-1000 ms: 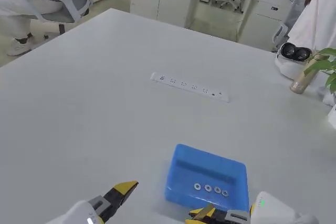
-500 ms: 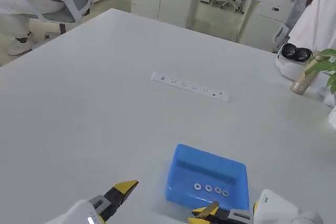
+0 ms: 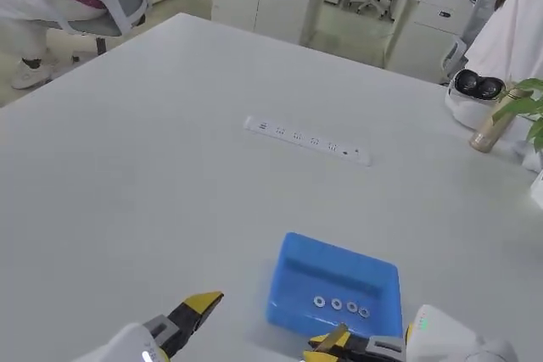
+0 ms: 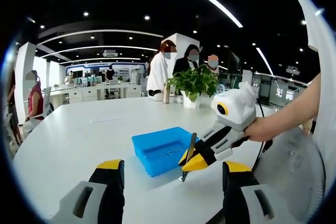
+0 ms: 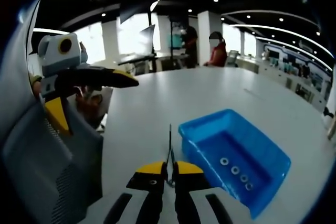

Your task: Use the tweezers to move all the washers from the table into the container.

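Four washers (image 3: 340, 305) in row inside blue container (image 3: 339, 253), near right. Tweezers (image 5: 169, 145) pinched in right gripper (image 5: 169, 173); left gripper (image 4: 173, 165) wide, empty. Task likely complete.

Low at front: left yellow-tipped white gripper (image 4: 173, 167), jaws wide apart, empty. Beside it, right yellow-tipped white gripper (image 5: 169, 169), jaws pressed together on slim metal tweezers (image 5: 169, 145); bare hand (image 4: 261, 128) grips its body.
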`<state>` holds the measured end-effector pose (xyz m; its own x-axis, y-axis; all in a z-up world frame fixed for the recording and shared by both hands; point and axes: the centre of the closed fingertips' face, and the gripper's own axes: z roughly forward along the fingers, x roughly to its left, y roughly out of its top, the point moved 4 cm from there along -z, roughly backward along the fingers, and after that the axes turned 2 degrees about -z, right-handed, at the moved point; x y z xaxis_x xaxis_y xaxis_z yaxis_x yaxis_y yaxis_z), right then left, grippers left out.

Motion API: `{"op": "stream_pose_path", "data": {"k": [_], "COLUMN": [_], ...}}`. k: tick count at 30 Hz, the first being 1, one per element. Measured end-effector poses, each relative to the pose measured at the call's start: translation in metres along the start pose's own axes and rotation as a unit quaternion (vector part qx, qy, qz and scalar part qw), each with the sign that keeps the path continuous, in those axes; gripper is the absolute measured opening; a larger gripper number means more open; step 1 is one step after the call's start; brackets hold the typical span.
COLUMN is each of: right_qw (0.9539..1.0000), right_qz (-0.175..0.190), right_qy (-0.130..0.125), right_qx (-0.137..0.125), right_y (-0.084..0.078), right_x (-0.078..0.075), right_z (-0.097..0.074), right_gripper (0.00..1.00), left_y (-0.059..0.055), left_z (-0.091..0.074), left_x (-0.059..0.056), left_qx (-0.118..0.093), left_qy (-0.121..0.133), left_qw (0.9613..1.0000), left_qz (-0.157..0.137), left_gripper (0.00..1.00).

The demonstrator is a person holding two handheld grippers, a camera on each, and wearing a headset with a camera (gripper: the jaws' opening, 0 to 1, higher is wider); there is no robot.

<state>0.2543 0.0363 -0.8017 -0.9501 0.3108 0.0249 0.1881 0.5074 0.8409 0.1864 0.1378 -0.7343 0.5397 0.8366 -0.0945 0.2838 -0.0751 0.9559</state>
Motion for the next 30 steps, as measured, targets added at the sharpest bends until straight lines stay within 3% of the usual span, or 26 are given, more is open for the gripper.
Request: {"op": "stream_pose_path", "data": {"k": [4,10,15,20,25,30], "right_qw": [0.9999,0.9990,0.9976,0.9948,0.9924,0.9923], "right_qz": [-0.009,0.044,0.050,0.048,0.056,0.074], "right_qy": [-0.001,-0.006,0.002,0.011,-0.019,-0.061], "right_qx": [0.006,-0.009,-0.047,-0.089,-0.108,-0.078], "right_y": [0.001,0.004,0.027,0.059,0.079,0.072], "right_x": [0.001,-0.002,-0.004,-0.008,-0.028,-0.055], "right_z": [0.000,-0.002,-0.013,-0.024,-0.025,-0.010], "right_gripper": [0.03,0.02,0.03,0.03,0.03,0.03], "left_y": [0.000,0.000,0.000,-0.001,0.000,0.000], "left_z": [0.000,0.000,0.000,0.001,0.000,0.000], "left_x": [0.000,-0.001,-0.001,-0.002,-0.001,0.000], "left_qx": [-0.002,0.000,-0.001,0.002,0.000,-0.002], "left_qy": [-0.001,-0.003,-0.003,-0.007,-0.003,-0.001], "left_qw": [1.0000,1.0000,1.0000,1.0000,1.0000,1.0000], "left_qz": [0.000,-0.001,-0.002,-0.001,-0.002,-0.003], "left_gripper": [0.78,0.78,0.78,0.78,0.78,0.77]}}
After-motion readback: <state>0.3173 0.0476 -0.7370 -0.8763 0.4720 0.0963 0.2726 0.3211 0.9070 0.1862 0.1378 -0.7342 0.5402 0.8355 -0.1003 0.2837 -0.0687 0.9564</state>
